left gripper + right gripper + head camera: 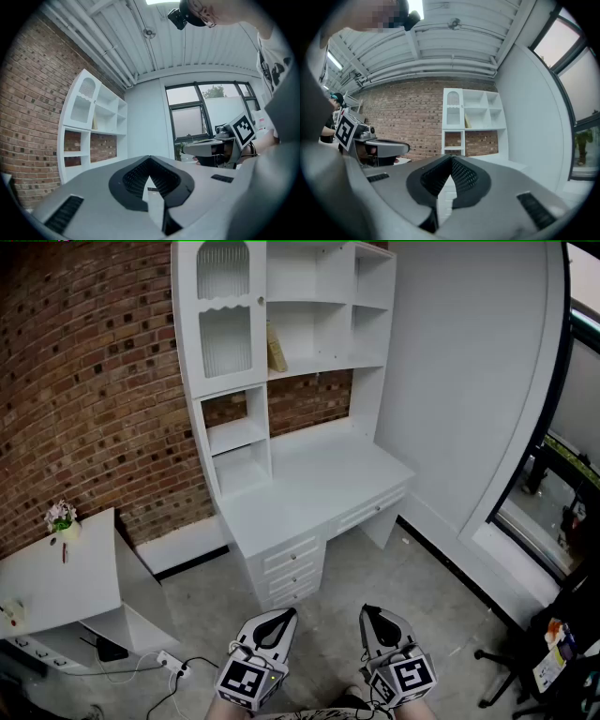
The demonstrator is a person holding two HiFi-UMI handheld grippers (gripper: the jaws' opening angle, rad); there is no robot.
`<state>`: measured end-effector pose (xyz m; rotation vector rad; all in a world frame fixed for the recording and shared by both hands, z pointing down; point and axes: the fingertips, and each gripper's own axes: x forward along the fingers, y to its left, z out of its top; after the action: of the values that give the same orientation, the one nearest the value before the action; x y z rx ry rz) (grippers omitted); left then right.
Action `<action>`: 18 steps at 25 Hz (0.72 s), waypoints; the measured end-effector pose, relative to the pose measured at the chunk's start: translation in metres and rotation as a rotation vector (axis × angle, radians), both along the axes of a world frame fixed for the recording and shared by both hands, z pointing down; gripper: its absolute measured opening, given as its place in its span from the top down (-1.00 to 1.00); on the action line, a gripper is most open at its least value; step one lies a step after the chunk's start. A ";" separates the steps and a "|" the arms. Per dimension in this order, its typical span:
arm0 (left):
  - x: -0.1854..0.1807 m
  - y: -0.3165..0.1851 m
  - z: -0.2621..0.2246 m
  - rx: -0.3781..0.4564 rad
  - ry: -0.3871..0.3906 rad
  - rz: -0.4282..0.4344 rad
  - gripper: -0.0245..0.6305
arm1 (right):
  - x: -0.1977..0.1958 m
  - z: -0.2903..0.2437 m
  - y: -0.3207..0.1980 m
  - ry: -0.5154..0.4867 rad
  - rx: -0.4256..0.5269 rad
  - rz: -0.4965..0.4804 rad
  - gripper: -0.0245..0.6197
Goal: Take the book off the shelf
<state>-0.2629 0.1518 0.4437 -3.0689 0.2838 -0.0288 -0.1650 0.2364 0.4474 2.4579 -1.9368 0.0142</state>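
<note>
A red brick wall fills the left part of the room, and against it stands a white desk that carries a tall shelf unit on its back edge. A grey floor lies between the person and this furniture. At the left there is a smaller white side table, with a little potted plant near its far corner.

At the bottom of the head view the left gripper and the right gripper are side by side, both pointing level toward the desk. Each gripper view shows its two jaws pressed together with nothing between them, so both tools are clenched and empty.

The book is a thin yellowish volume. It leans in the middle open compartment of the shelf unit, close beside the cabinet door with the ribbed glass. It is well apart from both grippers.

I judge that the task is only at its beginning: the book is not yet touched. What is left is nearly everything: to come close to the desk, lift one gripper to the shelf, open its jaws, close them on the book and draw it out.
</note>
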 end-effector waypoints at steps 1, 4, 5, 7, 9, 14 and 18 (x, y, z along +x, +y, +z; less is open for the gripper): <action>0.001 0.001 0.002 -0.001 0.004 0.005 0.89 | 0.000 0.001 0.000 0.001 -0.002 0.001 0.91; 0.001 0.002 0.005 0.004 0.012 0.016 0.89 | 0.000 0.002 0.000 -0.001 -0.007 0.001 0.91; 0.001 0.002 0.004 0.008 0.014 0.017 0.89 | -0.001 0.003 0.000 -0.005 -0.007 -0.001 0.91; 0.001 0.000 0.003 0.017 0.016 0.017 0.89 | -0.003 0.003 0.000 -0.013 -0.007 -0.009 0.91; -0.001 -0.002 0.002 0.018 0.023 0.014 0.89 | -0.004 0.004 0.001 -0.013 -0.013 -0.010 0.91; -0.001 -0.007 0.005 -0.003 0.022 0.008 0.89 | -0.010 0.008 -0.004 -0.028 -0.033 -0.054 0.91; 0.000 -0.006 0.005 -0.027 0.021 0.010 0.89 | -0.012 0.013 -0.006 -0.019 -0.050 -0.059 0.91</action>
<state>-0.2632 0.1458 0.4490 -3.0992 0.2720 -0.0007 -0.1774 0.2304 0.4599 2.3772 -1.9899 0.0843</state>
